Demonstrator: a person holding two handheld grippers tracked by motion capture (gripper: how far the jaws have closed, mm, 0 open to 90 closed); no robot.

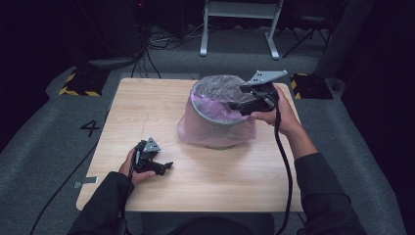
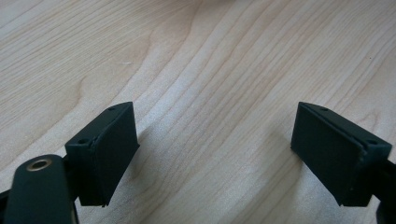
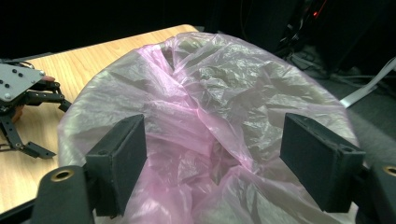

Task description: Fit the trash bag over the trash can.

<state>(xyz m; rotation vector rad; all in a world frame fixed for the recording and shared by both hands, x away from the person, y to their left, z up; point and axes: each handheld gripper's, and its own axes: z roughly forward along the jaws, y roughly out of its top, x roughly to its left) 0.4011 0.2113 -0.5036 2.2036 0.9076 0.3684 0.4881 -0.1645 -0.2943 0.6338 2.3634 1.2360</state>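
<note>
Surface: pale wooden table, dark room behind.
Bin: round grey bin lined with thin pink plastic bag, just ahead of my right gripper.
Right fingers: spread, nothing pinched.
Left gripper: spread over bare wood.
Progress: liner looks draped over the rim; smoothing may remain.

Table: bin stood on its far right part, bag lining it and hanging over its rim. Right gripper hovered above the bin's right rim. Left gripper rested on the table's near left part, well apart from the bin.
</note>
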